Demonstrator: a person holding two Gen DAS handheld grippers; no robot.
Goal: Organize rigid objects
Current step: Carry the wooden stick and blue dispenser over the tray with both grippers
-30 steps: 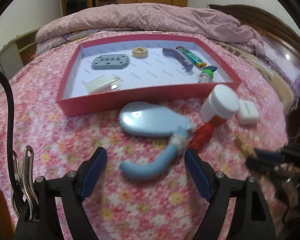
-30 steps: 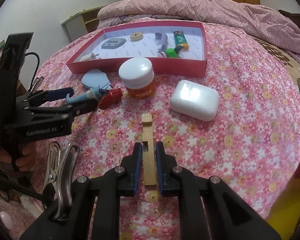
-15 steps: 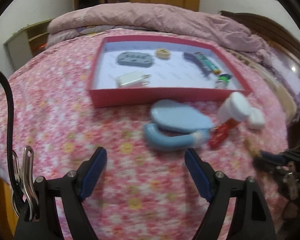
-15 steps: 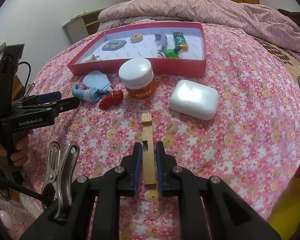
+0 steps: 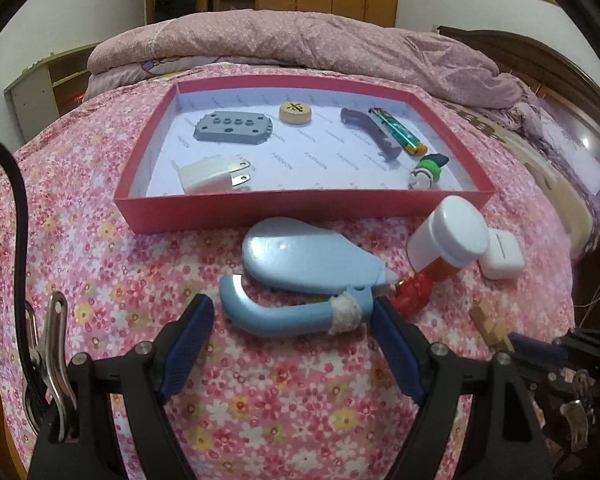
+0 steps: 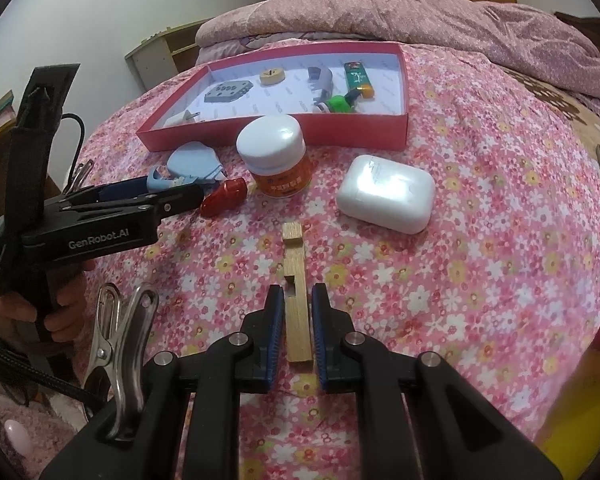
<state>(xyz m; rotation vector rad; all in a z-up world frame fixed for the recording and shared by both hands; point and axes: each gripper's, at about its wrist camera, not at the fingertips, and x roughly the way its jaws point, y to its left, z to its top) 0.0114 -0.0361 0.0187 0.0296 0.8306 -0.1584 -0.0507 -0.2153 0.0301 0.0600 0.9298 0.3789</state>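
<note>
My left gripper (image 5: 290,322) is open, its fingers on either side of the curved handle of a light blue tool (image 5: 300,276) lying on the floral bedspread just in front of the red tray (image 5: 300,208). The blue tool (image 6: 192,168) and the left gripper (image 6: 172,196) also show in the right wrist view. My right gripper (image 6: 294,316) is shut on a notched wooden block (image 6: 294,276), which lies along the fingers and points toward the tray (image 6: 284,132). The block's tip (image 5: 488,324) shows at the right in the left wrist view.
The tray holds a grey part (image 5: 232,128), a wooden disc (image 5: 295,112), a plug (image 5: 212,176), a dark clip (image 5: 370,136), a lighter (image 5: 396,132) and a green toy (image 5: 426,170). On the bed lie a white-capped orange jar (image 6: 276,156), a red toy (image 6: 224,196) and a white case (image 6: 386,192).
My left gripper swung away to the left and has come back, now closer to the blue tool with its fingers around the handle. The right gripper has stayed shut on the block.
</note>
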